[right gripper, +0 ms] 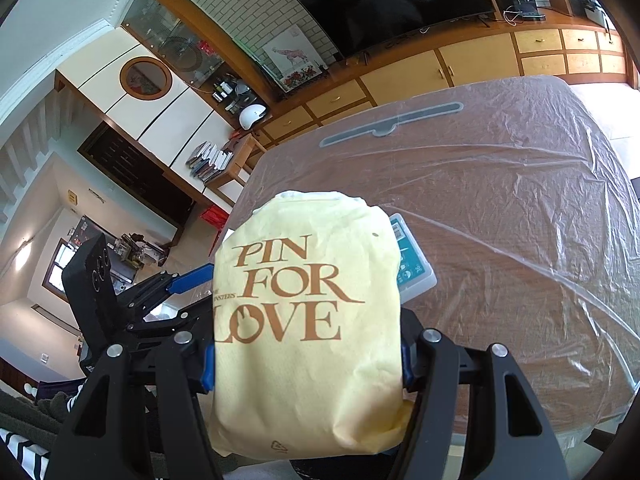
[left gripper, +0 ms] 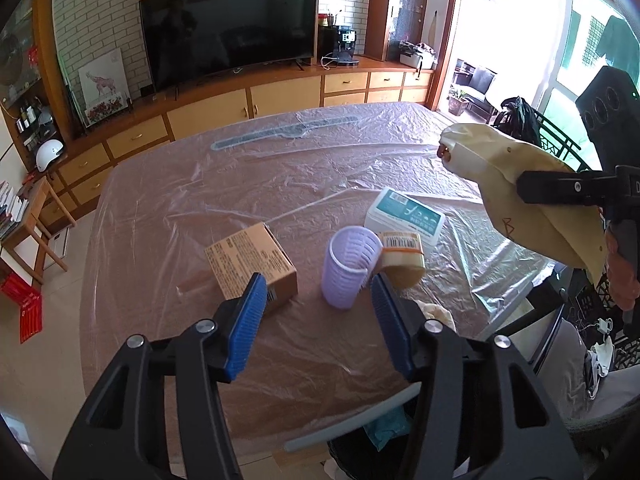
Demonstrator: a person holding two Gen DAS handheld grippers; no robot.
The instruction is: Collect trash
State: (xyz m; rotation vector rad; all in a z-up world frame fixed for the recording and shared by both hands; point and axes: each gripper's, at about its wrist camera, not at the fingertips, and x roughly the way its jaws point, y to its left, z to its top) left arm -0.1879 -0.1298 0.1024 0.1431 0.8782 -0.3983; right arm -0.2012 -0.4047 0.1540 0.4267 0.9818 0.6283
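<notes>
- Tongs on the right (right gripper: 306,364) are clamped on a pale yellow paper bag (right gripper: 308,320) printed with brown letters; their blue pads press its two sides and the bag fills the middle of the right wrist view.
- From the left wrist view the same bag (left gripper: 516,184) hangs in the air above the right edge of the bench, a black finger (left gripper: 568,187) across it.
- Left tongs (left gripper: 318,304) stand apart with nothing between the blue pads (left gripper: 248,320), held above the near part of the bench.
- Just beyond their tips stands a lilac ribbed cup (left gripper: 350,266), upright and open at the top.
- Left of the cup sits a brown cardboard box (left gripper: 252,266), near it but not touching.
- Right of the cup, touching or nearly so, lies a small tan packet with a barcode label (left gripper: 402,258); behind it rests a white box with a teal label (left gripper: 404,216).
- A clear crinkled plastic sheet (left gripper: 240,184) covers the brown bench.
- At the bench's near edge, a black bin (left gripper: 380,452) shows below the left tongs with something teal inside.
- Beyond the bench, a dark television (left gripper: 228,28) stands on wooden cabinets.
</notes>
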